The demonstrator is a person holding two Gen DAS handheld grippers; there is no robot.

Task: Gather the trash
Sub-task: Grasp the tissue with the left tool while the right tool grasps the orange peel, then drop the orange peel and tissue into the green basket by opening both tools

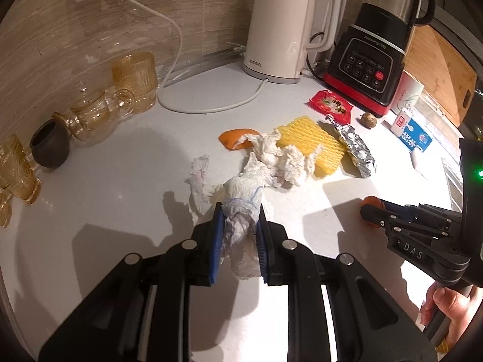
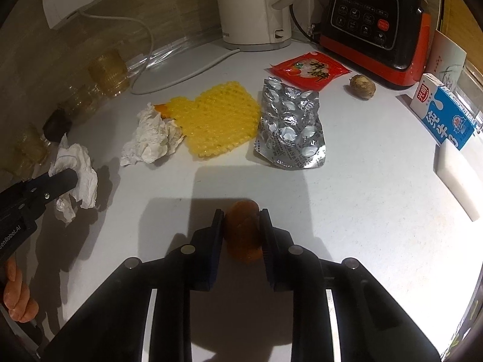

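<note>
Left wrist view shows your left claw (image 1: 240,211) clamped on a crumpled white tissue (image 1: 241,208), its blue pads pressing both sides, held over the white counter (image 1: 120,181). Your right claw (image 2: 241,214) is closed around a piece of orange peel (image 2: 243,232), pads against it on either side, low at the counter. Between the two, more trash lies loose: another tissue wad (image 2: 151,138) touching a yellow foam net (image 2: 217,120), a silver blister pack (image 2: 292,126) just beside the net, and a red wrapper (image 2: 309,71) near the blender (image 2: 377,18).
</note>
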